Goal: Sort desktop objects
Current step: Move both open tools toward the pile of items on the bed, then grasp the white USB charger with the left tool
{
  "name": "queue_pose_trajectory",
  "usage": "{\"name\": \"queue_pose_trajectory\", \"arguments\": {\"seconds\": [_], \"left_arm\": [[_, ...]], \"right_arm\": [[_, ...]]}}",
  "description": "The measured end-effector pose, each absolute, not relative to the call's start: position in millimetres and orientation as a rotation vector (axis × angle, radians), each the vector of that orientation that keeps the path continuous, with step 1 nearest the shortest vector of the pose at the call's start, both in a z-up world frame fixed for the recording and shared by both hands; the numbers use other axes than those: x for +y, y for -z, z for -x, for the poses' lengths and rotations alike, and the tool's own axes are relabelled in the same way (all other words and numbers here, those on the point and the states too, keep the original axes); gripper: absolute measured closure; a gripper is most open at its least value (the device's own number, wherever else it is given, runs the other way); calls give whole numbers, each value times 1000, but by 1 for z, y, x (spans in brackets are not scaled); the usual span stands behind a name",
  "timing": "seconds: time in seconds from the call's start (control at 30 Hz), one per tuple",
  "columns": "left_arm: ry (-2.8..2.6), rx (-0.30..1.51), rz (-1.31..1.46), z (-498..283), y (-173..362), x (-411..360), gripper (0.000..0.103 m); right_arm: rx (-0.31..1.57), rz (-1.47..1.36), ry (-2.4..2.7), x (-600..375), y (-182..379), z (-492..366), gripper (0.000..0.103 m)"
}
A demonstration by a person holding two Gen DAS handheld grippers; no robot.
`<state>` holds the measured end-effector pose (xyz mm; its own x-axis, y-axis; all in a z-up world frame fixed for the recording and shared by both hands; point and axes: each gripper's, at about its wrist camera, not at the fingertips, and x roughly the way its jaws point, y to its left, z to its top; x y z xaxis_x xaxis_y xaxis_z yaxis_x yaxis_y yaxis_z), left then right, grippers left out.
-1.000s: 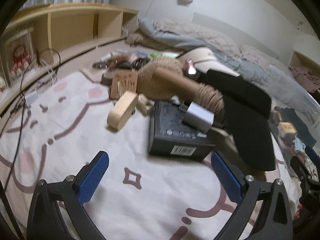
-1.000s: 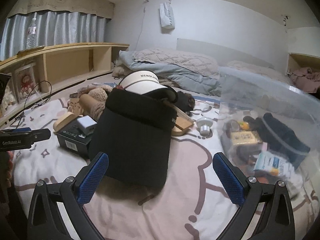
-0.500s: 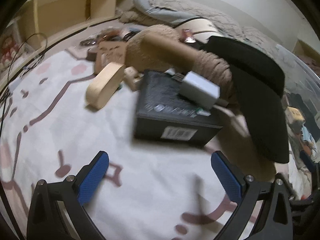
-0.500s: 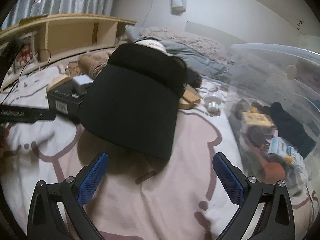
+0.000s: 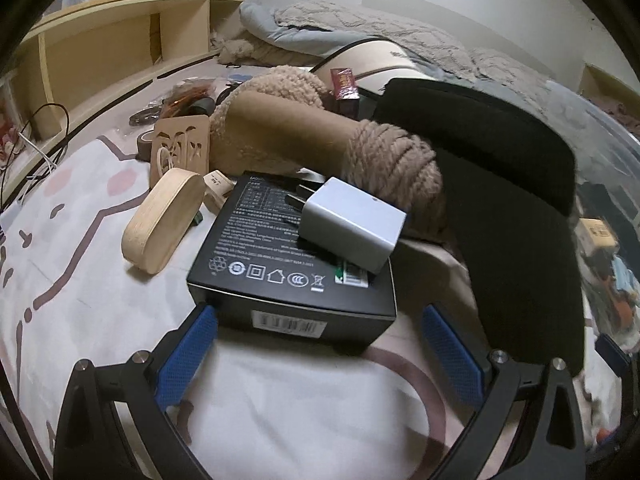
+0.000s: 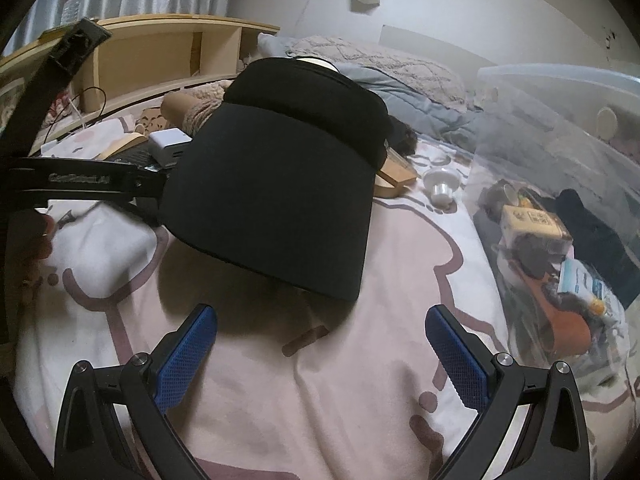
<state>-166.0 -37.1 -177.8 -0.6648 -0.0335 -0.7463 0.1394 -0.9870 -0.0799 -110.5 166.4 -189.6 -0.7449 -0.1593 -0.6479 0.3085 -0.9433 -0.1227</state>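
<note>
The left gripper (image 5: 318,344) is spread wide, its left finger beside the near corner of a black box (image 5: 288,264) on the bed (image 5: 280,420); whether they touch is unclear. A white charger (image 5: 352,230) lies on the box. The right gripper (image 6: 320,352), also apart, faces a black visor (image 6: 280,188).

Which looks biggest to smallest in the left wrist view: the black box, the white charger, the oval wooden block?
1. black box
2. oval wooden block
3. white charger

Block and charger look close; the charger lies on the box, so that order is unsure.
</note>
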Motion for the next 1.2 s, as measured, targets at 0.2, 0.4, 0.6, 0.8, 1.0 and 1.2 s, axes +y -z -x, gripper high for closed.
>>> {"name": "queue_pose_trajectory", "arguments": {"seconds": [0.2, 0.4, 0.6, 0.8, 1.0, 1.2], "left_arm": [[2707, 187, -1245, 178, 181, -48, 0], [2785, 228, -1046, 160, 149, -55, 0], [2870, 127, -969, 172, 135, -48, 1], [2896, 129, -1110, 190, 151, -43, 30], [2936, 176, -1133, 185, 151, -39, 49], [2950, 194, -1143, 177, 150, -38, 53]], "right_arm": [[287, -1001, 2695, 169, 192, 113, 0], [279, -1013, 2685, 169, 192, 113, 0], [277, -1038, 2674, 169, 195, 115, 0], [258, -1058, 2666, 172, 197, 118, 0], [248, -1071, 2657, 173, 199, 120, 0], [245, -1071, 2655, 172, 198, 120, 0]]}}
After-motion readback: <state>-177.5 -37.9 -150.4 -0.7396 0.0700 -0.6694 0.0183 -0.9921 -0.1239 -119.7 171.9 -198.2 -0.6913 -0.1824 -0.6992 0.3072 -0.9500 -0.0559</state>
